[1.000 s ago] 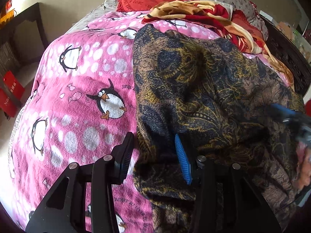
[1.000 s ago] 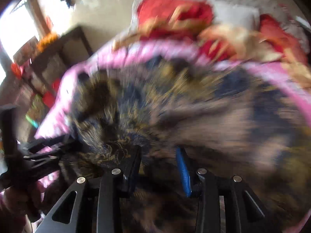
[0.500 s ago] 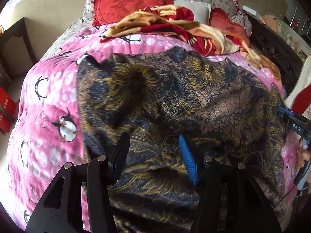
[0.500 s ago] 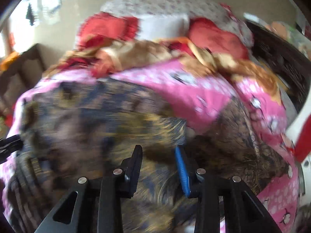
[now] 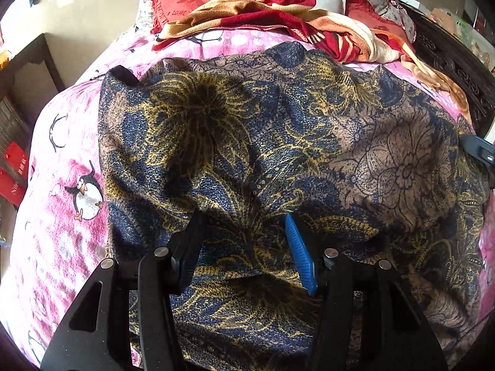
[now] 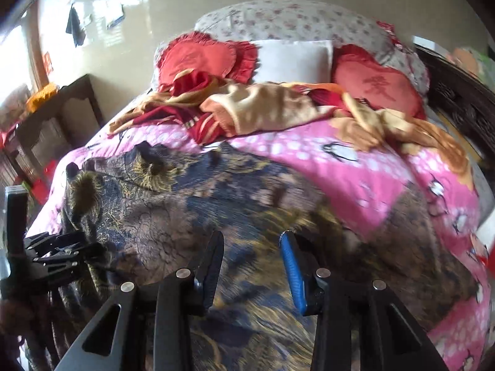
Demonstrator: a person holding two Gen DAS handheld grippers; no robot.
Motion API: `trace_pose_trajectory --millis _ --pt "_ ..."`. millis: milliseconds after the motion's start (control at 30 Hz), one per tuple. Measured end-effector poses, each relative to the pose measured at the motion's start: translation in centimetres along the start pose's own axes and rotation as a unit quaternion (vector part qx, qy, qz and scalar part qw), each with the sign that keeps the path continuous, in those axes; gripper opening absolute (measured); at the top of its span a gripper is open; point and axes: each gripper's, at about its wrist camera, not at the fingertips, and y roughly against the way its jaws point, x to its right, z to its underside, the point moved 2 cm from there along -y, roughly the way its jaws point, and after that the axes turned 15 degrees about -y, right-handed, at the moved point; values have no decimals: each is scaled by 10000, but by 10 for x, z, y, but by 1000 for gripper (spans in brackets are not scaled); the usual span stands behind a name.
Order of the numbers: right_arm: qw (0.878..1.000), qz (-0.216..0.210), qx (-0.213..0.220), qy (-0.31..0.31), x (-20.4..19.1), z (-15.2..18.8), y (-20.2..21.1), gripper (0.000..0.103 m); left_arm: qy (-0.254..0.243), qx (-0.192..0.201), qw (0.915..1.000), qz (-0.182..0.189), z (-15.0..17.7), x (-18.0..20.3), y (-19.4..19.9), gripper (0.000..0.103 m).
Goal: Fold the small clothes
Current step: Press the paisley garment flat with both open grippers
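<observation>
I am spreading the patterned garment (image 5: 278, 142) flat on the bed (image 5: 62, 216) for folding; left jaws, just widening, and right jaws standing apart, fabric bunching between both.

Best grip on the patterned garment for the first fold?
Take the patterned garment by its far left corner, which curls up off the pink penguin blanket. Come in from the left side, jaws straddling the raised edge; the flat middle offers no hold.
</observation>
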Motion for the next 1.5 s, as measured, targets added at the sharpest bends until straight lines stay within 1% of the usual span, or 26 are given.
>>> trace_pose_trajectory --millis 100,200,300,333,400,467,567,633,667,733,767,800,933,1033,1167,1200,1233,1267,1300,1333,1367,1400,1433,1500 --pt "9999 58 -150 -30 -11 -1 -26 37 -23 -1 10000 -11 -1 0 -1 54" --pt "9989 302 -354 -96 -13 5 -53 37 -51 -10 10000 -6 -1 1 -3 54" --pt "9991 329 -249 -7 -16 8 -52 44 -27 -19 10000 8 -2 0 -1 54" --pt "9993 250 -264 0 -17 9 -47 47 -20 -8 10000 20 -1 1 0 54" --pt "9994 60 -310 -120 -11 12 -34 47 34 30 9999 136 -2 2 4 54" --pt "9994 -40 -254 -243 2 17 -18 47 79 106 9996 262 -3 6 9 54" --pt "9993 167 -7 -335 34 23 10 48 -15 223 9991 369 -7 18 16 54" --pt "9979 413 171 -466 65 24 28 49 -119 252 9987 430 -10 29 17 54" --pt "9965 585 252 -533 82 23 35 52 -158 254 9985 463 -11 34 17 54" --pt "9917 1056 340 -643 115 16 42 57 -192 227 9981 535 -15 44 14 54" --pt "9894 1221 355 -701 129 11 43 57 -186 208 9979 585 -16 47 14 54" --pt "9881 1289 325 -775 141 5 43 57 -176 191 9976 637 -18 51 14 54" --pt "9868 1333 121 -908 171 -19 28 59 -246 128 9970 721 -21 65 13 54" --pt "9877 1345 48 -796 174 -40 8 63 -340 93 9970 687 -21 71 13 54" --pt "9894 1271 -220 -669 179 -61 -28 63 -292 48 9972 694 -19 68 12 54" --pt "9904 1170 -330 -660 181 -65 -35 63 -268 39 9972 690 -18 66 12 54" --pt "9912 1002 -545 -676 184 -67 -44 63 -250 31 9974 680 -17 64 12 54" --pt "9911 874 -708 -719 188 -68 -51 61 -234 22 9975 666 -16 63 12 54" --pt "9910 694 -787 -826 192 -69 -53 55 -216 11 9977 648 -16 60 11 54" --pt "9908 470 -823 -968 195 -70 -52 41 -195 -5 9978 638 -15 59 10 54" --pt "9905 392 -789 -1054 198 -71 -47 24 -168 -24 9978 643 -15 57 9 54" --pt "9910 369 -703 -1077 201 -71 -41 13 -129 -42 9977 662 -15 56 7 54" --pt "9916 300 -627 -1095 203 -71 -33 7 -90 -59 9976 683 -16 55 6 54" --pt "9912 130 -475 -1228 210 -68 -13 7 -34 -74 9973 729 -16 53 6 54"
